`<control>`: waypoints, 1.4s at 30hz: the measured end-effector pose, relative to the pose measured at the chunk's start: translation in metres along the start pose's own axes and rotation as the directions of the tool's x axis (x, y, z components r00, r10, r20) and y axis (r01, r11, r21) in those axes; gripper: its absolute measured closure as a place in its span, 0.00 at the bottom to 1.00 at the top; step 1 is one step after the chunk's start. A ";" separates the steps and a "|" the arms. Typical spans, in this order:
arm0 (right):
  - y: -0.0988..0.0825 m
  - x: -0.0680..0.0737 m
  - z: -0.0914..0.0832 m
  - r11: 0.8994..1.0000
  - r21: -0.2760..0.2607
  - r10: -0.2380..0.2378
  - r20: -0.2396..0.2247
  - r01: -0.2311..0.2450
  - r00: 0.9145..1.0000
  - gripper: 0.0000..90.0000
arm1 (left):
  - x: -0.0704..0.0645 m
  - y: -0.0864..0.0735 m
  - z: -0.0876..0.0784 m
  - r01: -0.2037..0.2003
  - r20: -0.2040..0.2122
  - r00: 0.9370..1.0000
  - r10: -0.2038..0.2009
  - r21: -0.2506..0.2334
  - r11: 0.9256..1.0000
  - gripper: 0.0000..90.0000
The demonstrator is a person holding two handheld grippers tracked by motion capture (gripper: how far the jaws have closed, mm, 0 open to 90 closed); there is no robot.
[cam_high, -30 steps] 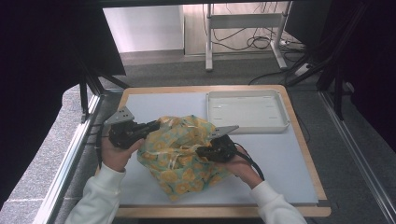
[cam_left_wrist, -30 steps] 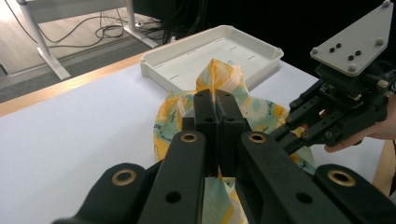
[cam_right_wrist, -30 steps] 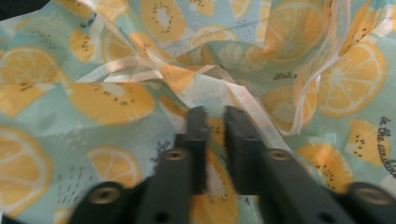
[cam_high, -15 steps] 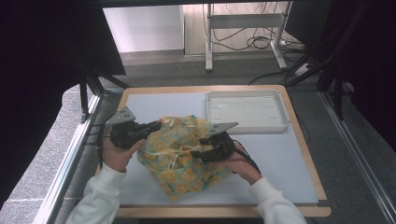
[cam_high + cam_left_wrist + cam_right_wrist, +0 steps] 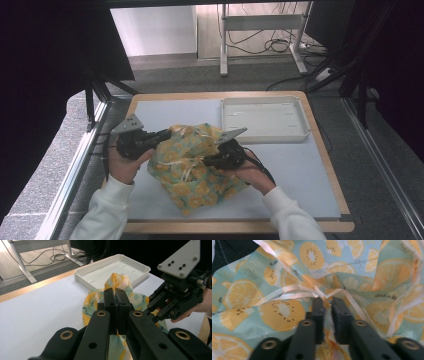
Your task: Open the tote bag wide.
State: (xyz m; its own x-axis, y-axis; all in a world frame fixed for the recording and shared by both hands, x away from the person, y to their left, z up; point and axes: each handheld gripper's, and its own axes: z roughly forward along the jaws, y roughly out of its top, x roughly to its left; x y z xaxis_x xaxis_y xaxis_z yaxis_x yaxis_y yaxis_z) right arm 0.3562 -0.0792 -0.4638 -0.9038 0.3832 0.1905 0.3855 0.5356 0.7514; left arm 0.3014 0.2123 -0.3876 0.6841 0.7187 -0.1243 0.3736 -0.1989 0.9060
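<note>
Lying low in the frame's centre, a citrus-print cloth bag (image 5: 192, 170) rests on the pale blue mat (image 5: 300, 165). The left gripper (image 5: 162, 135) is clamped on its fabric; the right gripper (image 5: 207, 161), jaws just closing, pinches fabric by the ribbon (image 5: 294, 295). A white tray (image 5: 265, 119) sits upper right. Beyond the wooden table edge (image 5: 215, 95) lie grey floor (image 5: 165, 72) and cables (image 5: 280, 45).

Bright even table light, dark surround, blurred right close-up.

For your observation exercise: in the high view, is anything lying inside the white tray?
No, the white tray holds nothing; the fruit-print cloth lies beside it.
</note>
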 end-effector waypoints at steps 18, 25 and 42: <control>-0.019 0.018 -0.081 0.978 -0.201 -0.034 0.120 0.058 0.992 0.97 | 0.008 -0.005 -0.008 0.022 -0.041 0.999 -0.022 -0.018 1.000 1.00; -0.029 0.030 -0.101 0.967 -0.246 -0.045 0.121 0.073 0.992 0.97 | 0.009 -0.009 -0.012 0.029 -0.044 0.999 -0.029 -0.021 0.999 1.00; -0.062 0.086 -0.073 0.981 -0.178 -0.087 -0.028 0.081 0.996 0.97 | 0.004 -0.045 -0.033 0.061 -0.008 0.998 -0.061 0.033 0.998 1.00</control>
State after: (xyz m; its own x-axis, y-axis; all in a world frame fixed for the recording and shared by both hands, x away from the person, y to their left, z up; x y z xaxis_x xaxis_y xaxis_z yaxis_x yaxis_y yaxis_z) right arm 0.2407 -0.1344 -0.4474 -0.9388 0.3138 0.1420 0.2719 0.4219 0.8649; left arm 0.2667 0.2457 -0.4153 0.6554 0.7345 -0.1762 0.4352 -0.1765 0.8829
